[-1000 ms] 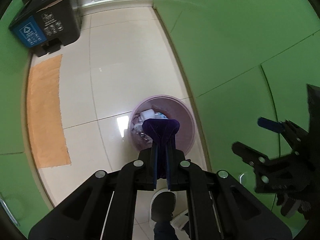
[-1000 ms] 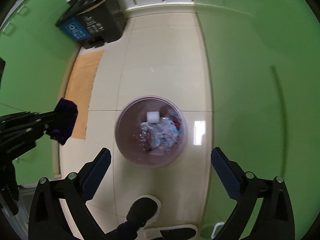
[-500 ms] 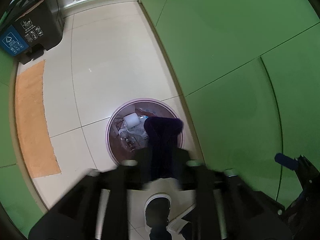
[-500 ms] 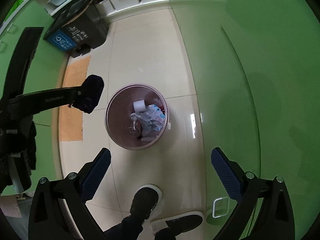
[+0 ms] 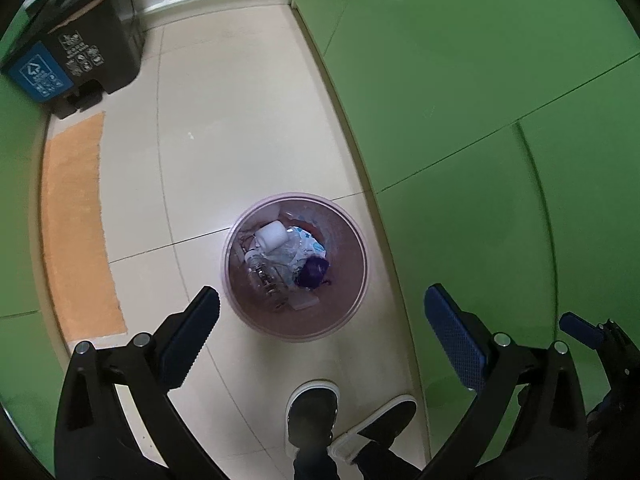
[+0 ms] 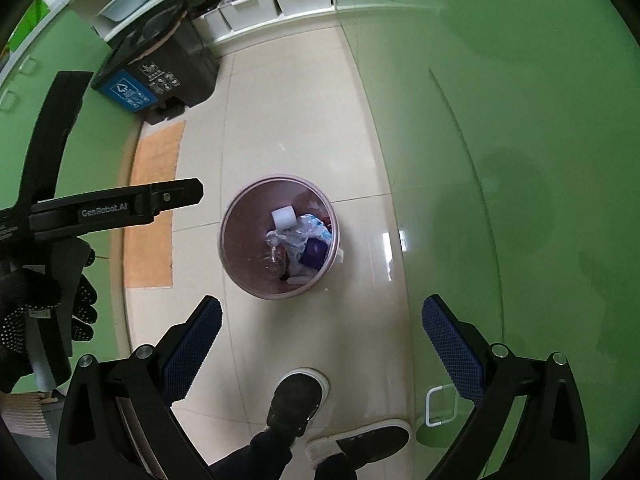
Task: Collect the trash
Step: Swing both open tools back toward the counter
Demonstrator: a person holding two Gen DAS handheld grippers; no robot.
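Left wrist view: both pairs of tongs are held wide apart and empty above a round bin (image 5: 294,276) on the tiled floor.

A purple scrap (image 5: 312,273) is seen lying inside the bin at the centre of the frame, among a white roll (image 5: 273,236) and crumpled clear plastic (image 5: 276,264). The left tongs (image 5: 320,332) are spread at the lower edge of the frame, nothing between them; the right tongs (image 6: 320,340) are likewise spread in the right wrist view. Two shoes (image 5: 312,408) are planted just below the bin. A kick from a shoe could tip the light bin and spill the trash, it is judged. A black bin (image 5: 76,56) stands at the upper left, beside an orange mat (image 5: 76,232).
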